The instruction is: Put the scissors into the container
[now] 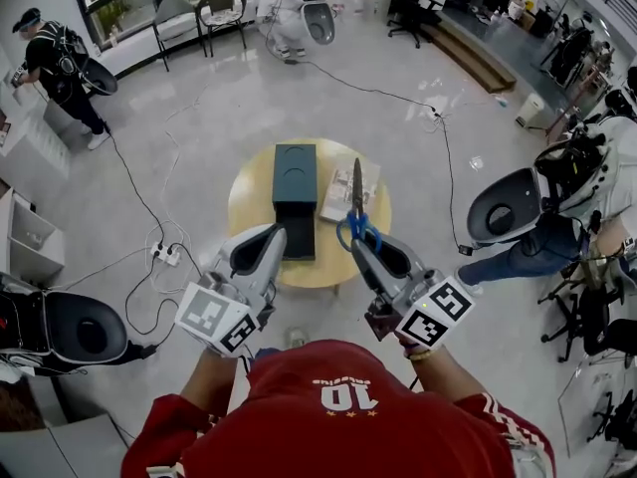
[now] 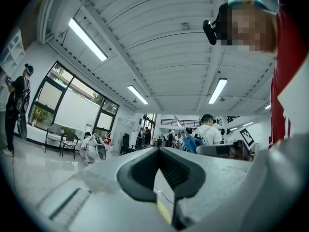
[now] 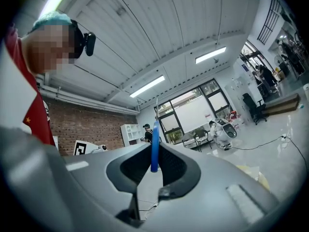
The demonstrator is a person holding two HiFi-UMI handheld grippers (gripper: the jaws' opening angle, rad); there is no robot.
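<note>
My right gripper (image 1: 360, 245) is shut on the blue handles of the scissors (image 1: 356, 205). The blades point away from me, over the near right part of the round wooden table (image 1: 249, 212). In the right gripper view the blue handle (image 3: 155, 139) stands upright between the jaws of the right gripper (image 3: 155, 151). The dark rectangular container (image 1: 295, 192) sits at the table's middle, left of the scissors. My left gripper (image 1: 269, 237) hovers at the container's near end, shut and holding nothing. From the left gripper view, past the left gripper (image 2: 158, 151), the scissors (image 2: 187, 138) show at the right.
A booklet (image 1: 343, 189) lies on the table under the scissors' blades. Cables and a power strip (image 1: 164, 255) run across the floor. White robots (image 1: 506, 207) and several people stand around the table, and chairs (image 1: 221, 13) line the far wall.
</note>
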